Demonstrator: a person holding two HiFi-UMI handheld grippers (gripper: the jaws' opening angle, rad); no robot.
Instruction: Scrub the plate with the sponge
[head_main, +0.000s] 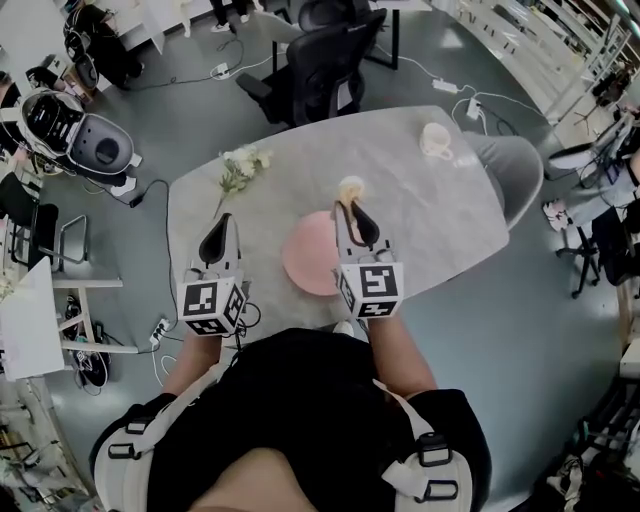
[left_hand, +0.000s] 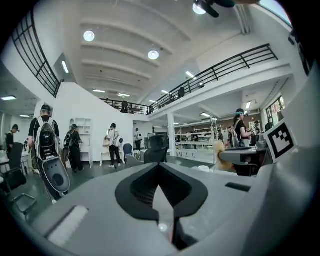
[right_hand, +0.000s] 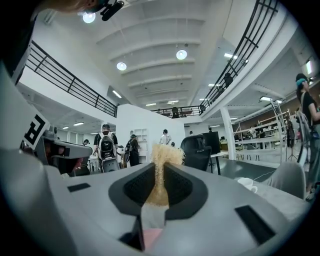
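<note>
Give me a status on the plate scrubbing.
Done: the right tool is shut on the sponge. In hand: it hangs by the far edge of the pink plate, with the sponge apparently clear of it. The left tool is shut and empty. Left: the scrubbing itself.

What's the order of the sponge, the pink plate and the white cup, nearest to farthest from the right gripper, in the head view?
1. Sponge: clamped between the right gripper's jaws.
2. Pink plate: on the table, beneath and left of the gripper.
3. White cup: near the table's far edge, off to the right.
</note>
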